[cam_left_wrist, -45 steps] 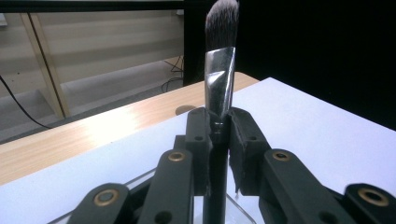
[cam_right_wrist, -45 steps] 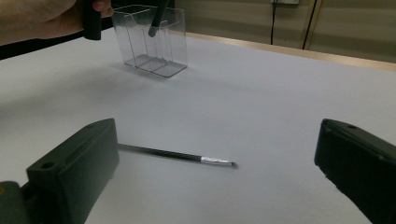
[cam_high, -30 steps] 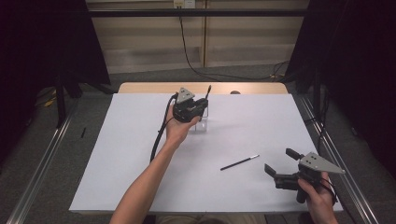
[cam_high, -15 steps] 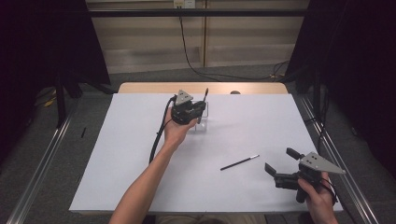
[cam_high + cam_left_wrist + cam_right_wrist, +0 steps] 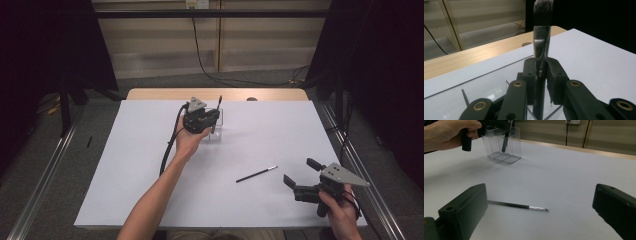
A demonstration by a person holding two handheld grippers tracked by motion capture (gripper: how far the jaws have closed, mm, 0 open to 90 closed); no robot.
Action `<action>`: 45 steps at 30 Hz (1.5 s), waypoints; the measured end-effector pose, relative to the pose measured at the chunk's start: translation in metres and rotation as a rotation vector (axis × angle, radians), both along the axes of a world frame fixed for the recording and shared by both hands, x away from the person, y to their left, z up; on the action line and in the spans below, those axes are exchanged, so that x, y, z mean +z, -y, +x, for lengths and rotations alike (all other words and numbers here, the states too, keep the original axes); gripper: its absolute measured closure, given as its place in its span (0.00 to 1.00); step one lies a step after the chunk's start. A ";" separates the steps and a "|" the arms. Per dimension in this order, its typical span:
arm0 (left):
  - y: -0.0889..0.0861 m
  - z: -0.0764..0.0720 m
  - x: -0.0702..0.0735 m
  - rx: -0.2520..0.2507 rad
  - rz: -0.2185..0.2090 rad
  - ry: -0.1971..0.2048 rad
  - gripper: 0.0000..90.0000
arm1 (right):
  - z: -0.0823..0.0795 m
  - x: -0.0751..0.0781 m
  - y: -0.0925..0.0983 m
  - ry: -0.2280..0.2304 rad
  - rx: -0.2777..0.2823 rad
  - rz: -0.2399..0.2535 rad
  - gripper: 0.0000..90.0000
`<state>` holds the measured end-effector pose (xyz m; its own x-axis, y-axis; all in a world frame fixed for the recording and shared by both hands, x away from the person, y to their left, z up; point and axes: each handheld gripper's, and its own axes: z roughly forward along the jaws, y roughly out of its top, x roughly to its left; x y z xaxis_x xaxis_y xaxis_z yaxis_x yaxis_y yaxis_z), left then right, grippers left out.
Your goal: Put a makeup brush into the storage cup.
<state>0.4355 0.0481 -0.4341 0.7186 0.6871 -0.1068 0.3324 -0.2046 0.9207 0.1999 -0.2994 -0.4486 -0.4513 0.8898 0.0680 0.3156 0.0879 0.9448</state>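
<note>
**Over the clear holder: brush clamped upright**

At the far middle of the white sheet (image 5: 125,165), left gripper (image 5: 212,119) clamped on a makeup brush (image 5: 542,42), handle pinched between the two black pads (image 5: 529,75), bristles pointing up, silver ferrule just above the jaws. Held upright, lower end of the handle down inside a clear plastic holder (image 5: 504,146) with dividers. Whether the handle tip touches the holder's floor: cannot tell. Left hand (image 5: 189,142) wrapped around the gripper body, black cable (image 5: 167,150) trailing back along the forearm toward the near edge.

Near the right front corner of the sheet, right gripper (image 5: 300,172) held low in the right hand (image 5: 340,215), jaws spread wide with nothing between them, grey three-cornered plate (image 5: 342,175) on top. Pointed toward a thin second brush (image 5: 256,174) lying flat on the sheet, well apart from the holder, silver ferrule and small dark tip at its right end in the high view. Seen in the right gripper view lying crosswise just beyond the open jaws, untouched.

Beyond the sheet, a strip of wooden table edge (image 5: 165,93).
</note>
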 end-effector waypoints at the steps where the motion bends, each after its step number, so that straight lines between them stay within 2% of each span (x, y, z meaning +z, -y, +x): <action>1: 0.000 0.000 0.000 0.001 0.001 0.000 0.84 | 0.000 0.000 0.000 -0.001 0.000 0.001 0.00; 2: 0.000 0.000 0.000 0.008 0.008 0.002 0.79 | 0.000 0.000 0.000 0.000 0.001 0.001 0.00; 3: 0.001 -0.001 0.001 0.012 0.020 0.005 0.79 | 0.000 0.000 0.000 0.000 0.001 0.001 0.00; 4: 0.001 -0.001 0.001 0.009 0.018 0.000 0.76 | 0.000 0.000 0.000 0.000 0.002 0.000 0.00; 7: 0.000 -0.002 0.002 0.008 0.009 -0.003 0.75 | 0.000 0.000 0.000 -0.002 0.000 0.000 0.00; 9: -0.001 -0.001 0.003 0.003 -0.002 -0.006 0.68 | 0.000 0.000 0.000 -0.002 0.002 0.001 0.00; 10: -0.001 -0.001 0.003 0.010 -0.003 -0.008 0.68 | 0.000 0.000 0.000 -0.002 0.002 0.001 0.00; 11: -0.002 -0.001 0.004 0.012 -0.004 -0.013 0.61 | 0.000 0.000 0.000 0.000 0.002 0.000 0.00; 13: -0.004 -0.001 0.004 0.020 -0.009 -0.015 0.60 | 0.000 0.000 0.000 0.000 0.001 0.001 0.00; 14: -0.004 -0.001 0.005 0.023 -0.015 -0.018 0.52 | 0.000 0.000 0.000 -0.002 0.001 0.001 0.00; 16: -0.006 -0.002 0.006 0.045 -0.020 -0.020 0.49 | 0.000 0.000 0.000 0.000 0.002 0.001 0.00; 17: -0.007 -0.002 0.007 0.050 -0.038 -0.018 0.49 | 0.000 0.000 0.000 0.000 0.002 0.001 0.00; 18: -0.008 -0.002 0.008 0.048 -0.044 -0.025 0.45 | 0.000 0.000 0.000 0.000 0.002 0.002 0.00; 19: -0.009 -0.003 0.008 0.049 -0.035 -0.023 0.39 | 0.000 0.000 0.000 0.000 0.002 0.001 0.00; 20: -0.010 -0.003 0.009 0.050 -0.029 -0.018 0.39 | 0.000 0.000 0.000 0.000 0.002 0.001 0.00; 29: -0.016 -0.008 0.014 0.050 -0.030 -0.034 0.18 | 0.000 0.000 0.000 0.000 0.003 -0.003 0.00; 30: -0.017 -0.009 0.015 0.049 -0.038 -0.035 0.13 | 0.000 0.000 -0.001 0.000 0.003 -0.004 0.00; 37: -0.025 -0.016 0.019 0.019 -0.049 -0.002 0.06 | 0.000 0.000 -0.001 0.000 -0.002 -0.003 0.00; 41: -0.031 -0.021 0.021 -0.004 -0.044 0.019 0.05 | 0.000 0.000 -0.001 -0.001 -0.001 -0.006 0.00; 43: -0.032 -0.025 0.025 -0.003 -0.055 0.015 0.05 | 0.000 0.000 -0.001 -0.002 0.001 -0.006 0.00; 45: -0.033 -0.030 0.029 -0.019 -0.064 0.029 0.05 | 0.000 0.000 -0.001 -0.002 0.001 -0.007 0.00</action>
<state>0.4055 0.0812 -0.4049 0.7348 0.6659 -0.1289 0.3020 -0.1510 0.9413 0.2001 -0.2982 -0.4485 -0.4516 0.8900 0.0632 0.3179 0.0943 0.9434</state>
